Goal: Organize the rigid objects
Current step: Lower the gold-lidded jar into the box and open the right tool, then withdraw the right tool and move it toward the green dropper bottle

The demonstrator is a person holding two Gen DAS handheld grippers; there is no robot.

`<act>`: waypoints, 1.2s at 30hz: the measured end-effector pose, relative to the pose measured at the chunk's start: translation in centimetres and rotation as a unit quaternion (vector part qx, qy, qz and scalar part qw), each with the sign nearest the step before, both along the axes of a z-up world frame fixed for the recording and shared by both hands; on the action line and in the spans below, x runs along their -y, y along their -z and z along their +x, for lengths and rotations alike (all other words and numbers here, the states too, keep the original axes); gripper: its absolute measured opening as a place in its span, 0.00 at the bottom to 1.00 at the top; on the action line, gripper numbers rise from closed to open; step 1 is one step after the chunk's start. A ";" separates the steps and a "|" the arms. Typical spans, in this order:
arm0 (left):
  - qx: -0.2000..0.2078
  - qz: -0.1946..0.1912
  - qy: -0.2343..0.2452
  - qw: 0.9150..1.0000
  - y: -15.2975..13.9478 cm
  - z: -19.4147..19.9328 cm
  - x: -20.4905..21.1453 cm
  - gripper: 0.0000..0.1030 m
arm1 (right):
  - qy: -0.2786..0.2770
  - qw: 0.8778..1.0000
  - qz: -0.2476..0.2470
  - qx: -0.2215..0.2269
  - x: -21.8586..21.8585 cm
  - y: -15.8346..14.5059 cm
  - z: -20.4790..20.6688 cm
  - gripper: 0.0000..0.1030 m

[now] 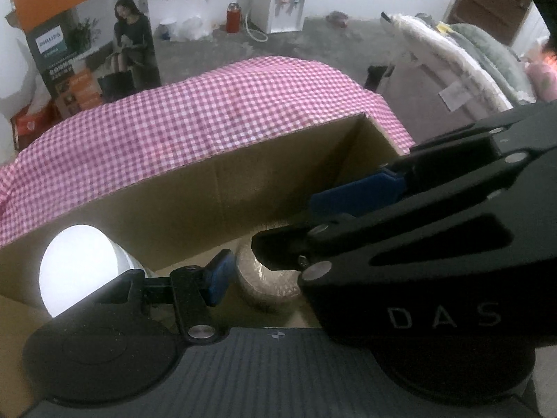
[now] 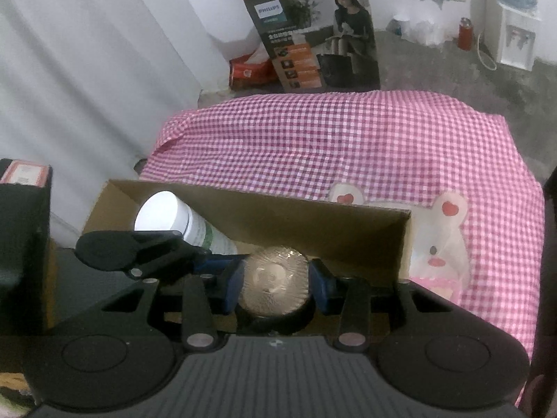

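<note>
An open cardboard box (image 2: 313,230) stands on a table with a pink checked cloth (image 2: 348,139). Inside it a white bottle with a green label (image 2: 181,219) lies tilted at the left; it also shows in the left wrist view (image 1: 76,268). My right gripper (image 2: 275,284) is inside the box, shut on a round gold-patterned tin (image 2: 275,282). In the left wrist view the tin (image 1: 264,278) sits on the box floor, and the right gripper's black body (image 1: 417,244) covers my left gripper's right side. Only the left blue fingertip (image 1: 217,277) shows there.
A tall Philips carton (image 2: 310,35) stands on the floor behind the table. A white water dispenser (image 1: 282,3) and a red flask (image 1: 232,17) stand by the far wall. Folded blankets (image 1: 470,62) lie at the right. A dark box (image 2: 24,244) is at the left.
</note>
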State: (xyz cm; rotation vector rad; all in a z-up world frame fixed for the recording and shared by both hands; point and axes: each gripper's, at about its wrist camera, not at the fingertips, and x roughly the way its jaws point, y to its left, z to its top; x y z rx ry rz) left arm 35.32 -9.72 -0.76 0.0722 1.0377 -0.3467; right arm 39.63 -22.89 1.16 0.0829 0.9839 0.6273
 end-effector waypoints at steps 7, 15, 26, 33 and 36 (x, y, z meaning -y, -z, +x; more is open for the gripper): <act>0.022 -0.011 -0.001 1.000 -1.1 -0.7 0.2 0.75 | 0.006 1.000 0.013 0.018 0.8 -0.3 -0.6 0.44; 0.092 -0.041 -0.003 0.995 -5.0 -4.6 -1.1 0.89 | 0.019 0.995 0.051 0.089 2.8 -4.0 -4.6 0.60; 0.227 -0.051 -0.031 0.972 -11.0 -14.4 -5.1 0.99 | 0.032 0.957 0.097 0.270 6.4 -12.4 -18.8 1.00; 0.215 -0.084 -0.039 0.972 -9.8 -19.8 -7.6 1.00 | 0.052 0.946 0.046 0.317 5.3 -12.0 -26.2 1.00; 0.188 -0.088 -0.037 0.977 -8.2 -21.5 -8.5 1.00 | 0.064 0.941 -0.006 0.333 3.8 -10.9 -28.5 1.00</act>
